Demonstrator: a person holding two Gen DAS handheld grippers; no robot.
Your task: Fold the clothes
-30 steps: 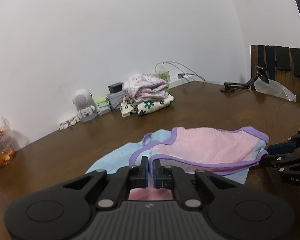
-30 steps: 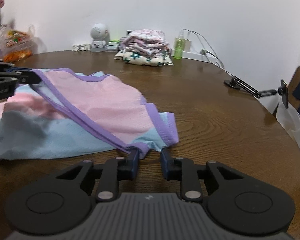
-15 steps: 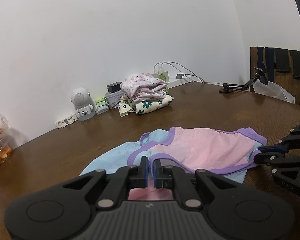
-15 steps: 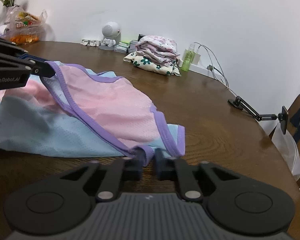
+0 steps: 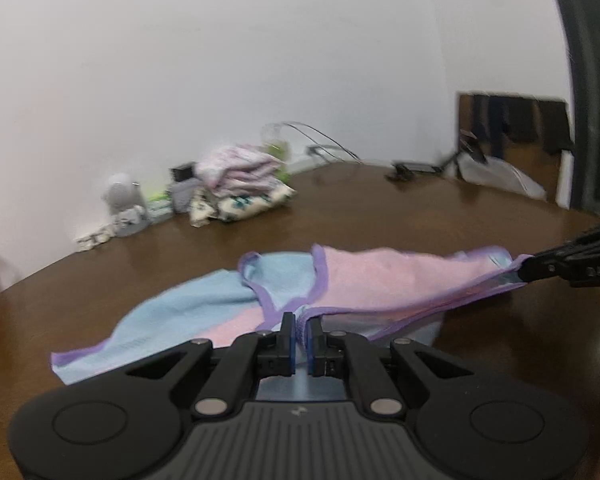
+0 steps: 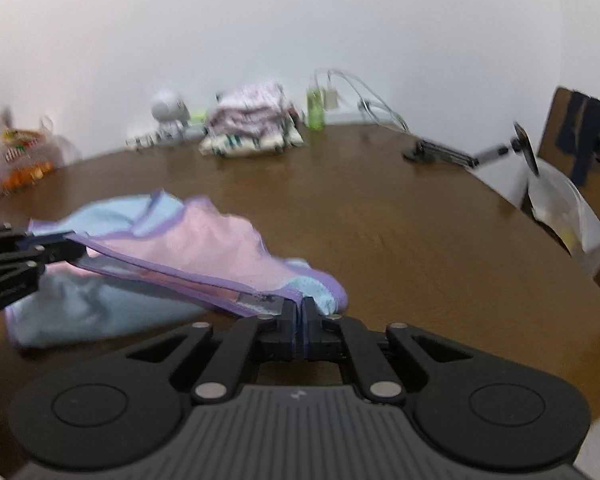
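Right now both grippers, left gripper (image 5: 299, 325) and right gripper (image 6: 301, 307), pinch the purple-trimmed garment (image 5: 380, 280) stretched taut above the table (image 6: 380, 208).

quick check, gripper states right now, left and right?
Left gripper: jaws closed on the purple-trimmed edge of the pink and blue garment.
Right gripper: jaws closed on the same garment's purple hem, lifting it off the table.
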